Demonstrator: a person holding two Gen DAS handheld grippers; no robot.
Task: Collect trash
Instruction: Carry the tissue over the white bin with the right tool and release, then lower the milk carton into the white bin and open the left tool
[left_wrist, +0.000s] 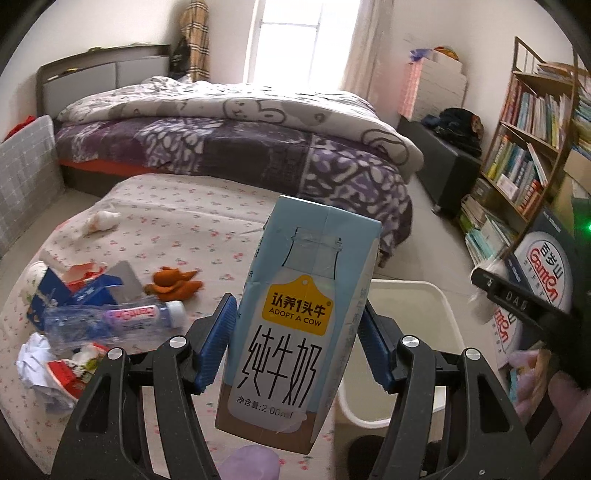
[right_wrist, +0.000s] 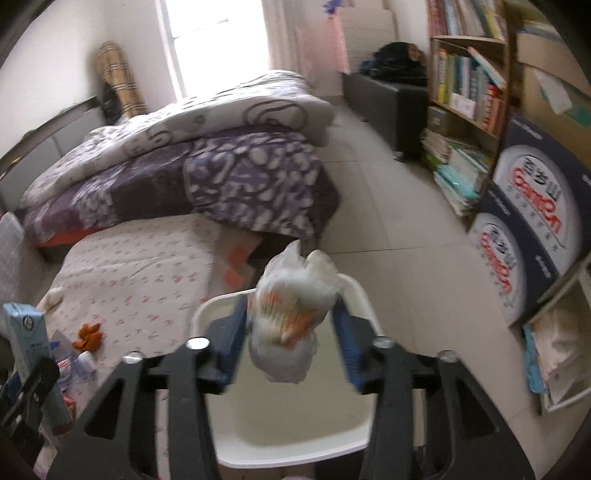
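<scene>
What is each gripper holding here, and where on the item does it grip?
The left gripper clamps the milk carton across its side faces, about mid-height. The right gripper pinches a crumpled plastic wrapper by its sides.

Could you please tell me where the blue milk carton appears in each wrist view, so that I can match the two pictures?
Left wrist: milk carton at centre, clamped upright in the left gripper.
Right wrist: it stands at the far left edge.
Shared landmark: the white bin on the floor.
</scene>
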